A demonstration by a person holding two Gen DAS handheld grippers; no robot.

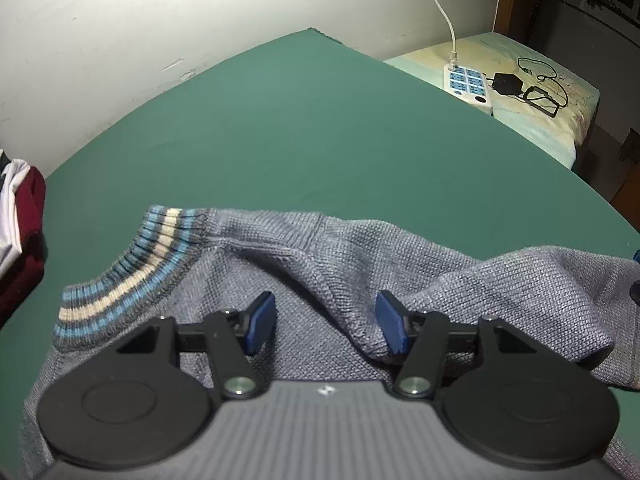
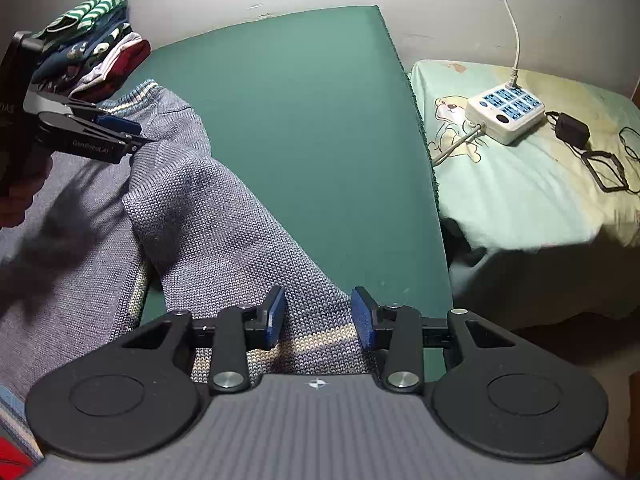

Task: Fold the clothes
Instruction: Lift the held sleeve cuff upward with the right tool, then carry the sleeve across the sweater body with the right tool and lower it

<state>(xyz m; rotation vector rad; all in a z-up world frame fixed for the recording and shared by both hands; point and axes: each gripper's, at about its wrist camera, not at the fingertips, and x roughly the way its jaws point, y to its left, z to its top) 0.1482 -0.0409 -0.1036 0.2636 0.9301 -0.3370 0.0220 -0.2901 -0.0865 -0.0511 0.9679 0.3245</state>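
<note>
Left claw [image 1: 326,322] spread wide, clutching nothing, low over the grey knit sweater [image 1: 320,272] on the green bench [image 1: 300,128]. Right claw [image 2: 319,317] likewise spread, astride the striped sleeve cuff [image 2: 320,340]. Farther back: folded clothes stack [image 2: 96,40] at far left, power strip [image 2: 506,110] on the bed [image 2: 520,184]

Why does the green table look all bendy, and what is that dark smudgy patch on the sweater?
Left wrist view: the fisheye lens bows the green table, and the wall is glaringly bright. Right wrist view: the dark patch on the gray sweater is a soft shadow below the left gripper; the frame corners go dark.
</note>
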